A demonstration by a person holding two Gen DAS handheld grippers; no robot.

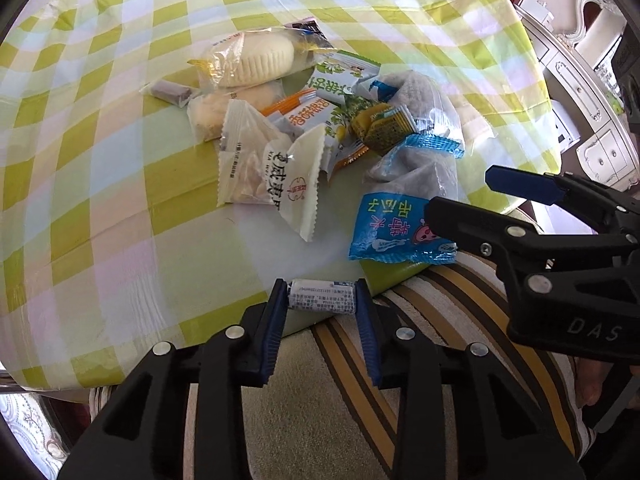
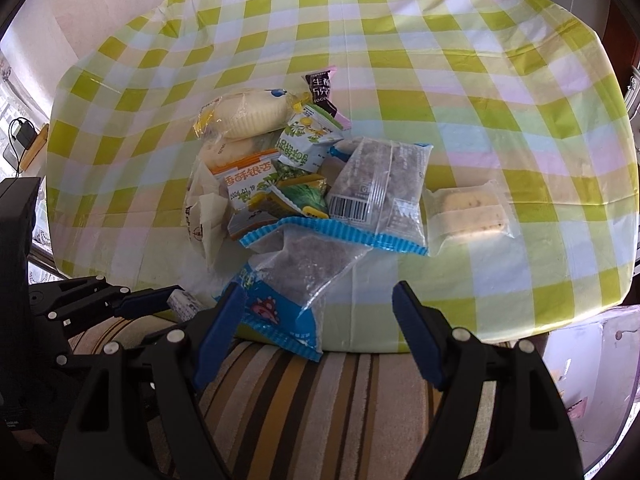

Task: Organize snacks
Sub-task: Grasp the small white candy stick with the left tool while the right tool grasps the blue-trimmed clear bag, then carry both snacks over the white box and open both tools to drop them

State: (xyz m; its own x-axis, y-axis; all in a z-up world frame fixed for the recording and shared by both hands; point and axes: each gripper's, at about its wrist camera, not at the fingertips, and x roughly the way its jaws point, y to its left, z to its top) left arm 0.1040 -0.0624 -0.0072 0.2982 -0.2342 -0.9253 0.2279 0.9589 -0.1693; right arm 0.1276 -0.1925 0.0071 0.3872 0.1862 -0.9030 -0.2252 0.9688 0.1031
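1. Pinching from both ends, the left tongs [image 1: 322, 296] grip a small white wrapped candy [image 1: 322, 296] at the near edge of the counter [image 1: 120, 200]; both blue pads touch the wrapper ends, and the jaws stand narrow, no wider than the candy's length.
2. The counter carries a green, white and pink checked cloth, and below its edge lies a striped rug [image 1: 420, 320].
3. Beyond the left tongs, near the counter's middle, sits the snack pile [image 1: 304, 120]: a round white cake in clear wrap [image 1: 260, 60] at the far side, a white sachet with a red seal [image 1: 296, 184] on the near side, and an orange-and-white packet [image 1: 308, 116] between them.
4. Right of the candy, a blue packet with pink lettering [image 1: 396, 228] overhangs the counter edge.
5. The right tongs [image 2: 320, 320] hang wide open over that same near edge, holding nothing; the left blue pad lies just beside the blue packet [image 2: 276, 312], though I cannot tell if it touches, and the right pad is over bare cloth.
6. Farther right, apart from the pile, a pale bar in clear wrap [image 2: 472, 212] lies alone on the counter.
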